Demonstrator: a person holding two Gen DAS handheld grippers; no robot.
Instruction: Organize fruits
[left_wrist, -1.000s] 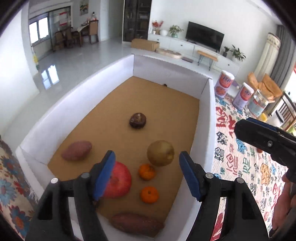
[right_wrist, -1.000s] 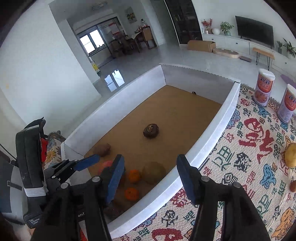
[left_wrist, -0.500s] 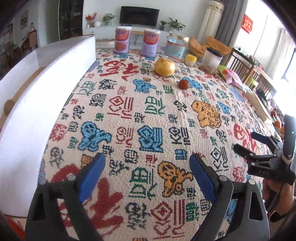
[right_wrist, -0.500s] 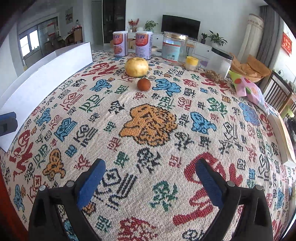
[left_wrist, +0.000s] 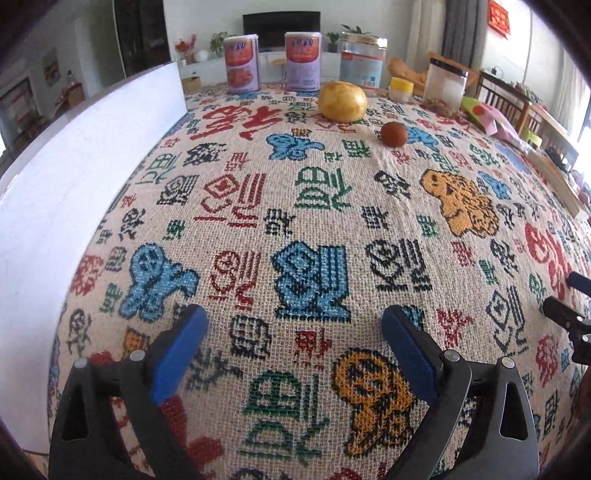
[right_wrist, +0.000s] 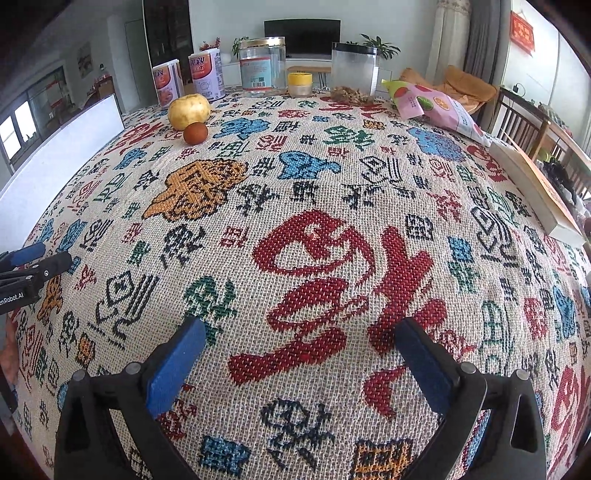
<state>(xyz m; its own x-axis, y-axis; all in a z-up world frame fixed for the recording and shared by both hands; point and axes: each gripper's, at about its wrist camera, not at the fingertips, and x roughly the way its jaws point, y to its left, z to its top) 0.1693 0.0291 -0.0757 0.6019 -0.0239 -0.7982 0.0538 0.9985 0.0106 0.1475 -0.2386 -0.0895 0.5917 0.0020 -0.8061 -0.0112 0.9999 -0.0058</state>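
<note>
A round yellow fruit (left_wrist: 342, 101) (right_wrist: 189, 111) and a small red-brown fruit (left_wrist: 394, 134) (right_wrist: 195, 133) lie close together on the patterned tablecloth, far ahead of both grippers. My left gripper (left_wrist: 293, 317) hovers low over the cloth beside the white box wall (left_wrist: 74, 166). Its jaws are opening and nothing is between them. My right gripper (right_wrist: 300, 328) hangs over the cloth further right. Its jaws are opening too and hold nothing. Each gripper shows at the edge of the other's view: right gripper (left_wrist: 569, 314), left gripper (right_wrist: 26, 273). The inside of the box is hidden.
At the table's far edge stand two printed cans (left_wrist: 242, 62) (left_wrist: 303, 61), a clear jar (left_wrist: 364, 59), a small yellow-lidded jar (left_wrist: 402, 88) and a square clear container (left_wrist: 445, 85). A pink snack bag (right_wrist: 436, 105) and a book (right_wrist: 535, 192) lie at the right.
Both views have swung from the box with its fruits to the patterned cloth and dropped closer to it. Both pairs of jaws have spread wider.
</note>
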